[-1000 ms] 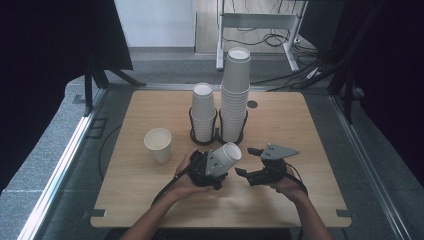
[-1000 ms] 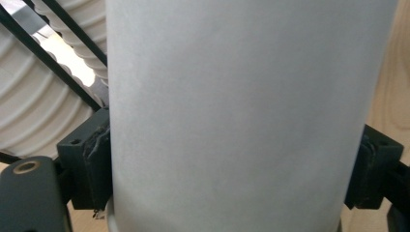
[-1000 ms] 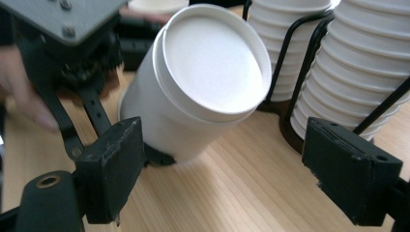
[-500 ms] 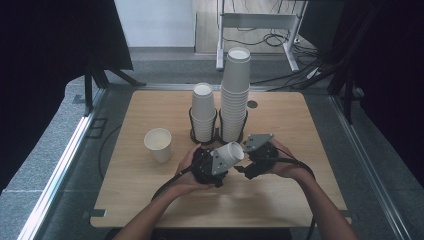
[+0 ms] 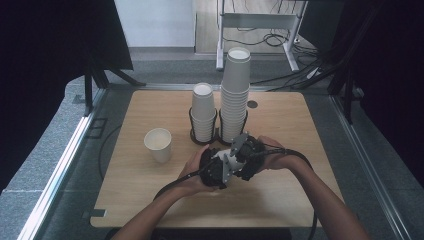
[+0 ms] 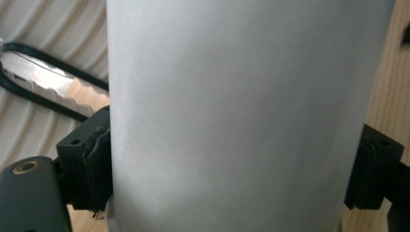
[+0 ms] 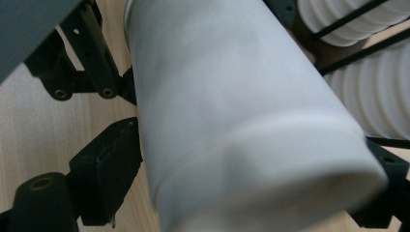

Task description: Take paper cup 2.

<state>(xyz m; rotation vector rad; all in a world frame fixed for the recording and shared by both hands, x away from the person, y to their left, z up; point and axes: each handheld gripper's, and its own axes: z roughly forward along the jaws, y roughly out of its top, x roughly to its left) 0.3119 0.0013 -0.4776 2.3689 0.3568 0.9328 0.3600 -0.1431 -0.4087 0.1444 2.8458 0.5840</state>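
A white paper cup (image 5: 226,156) lies on its side just above the tabletop (image 5: 300,125), a little toward the near edge from the middle and close in front of the two cup stacks. Its long axis runs roughly level, from the left gripper (image 5: 214,170) toward the right gripper (image 5: 245,156); the cup's closed bottom end faces the right gripper's camera.

In the left gripper view the pads (image 6: 96,159) press both sides of the cup's wall (image 6: 241,116), a firm grip at about half spread. In the right gripper view the jaws stand wide on either side of the cup's bottom end (image 7: 251,145); one pad (image 7: 113,169) sits just beside the wall, and contact cannot be judged.

Both forearms come in from the near edge and the hands meet knuckle to knuckle around the cup. A single upright cup (image 5: 158,144) stands toward the left edge, and the short stack (image 5: 203,112) and tall stack (image 5: 235,95) stand in wire holders behind.
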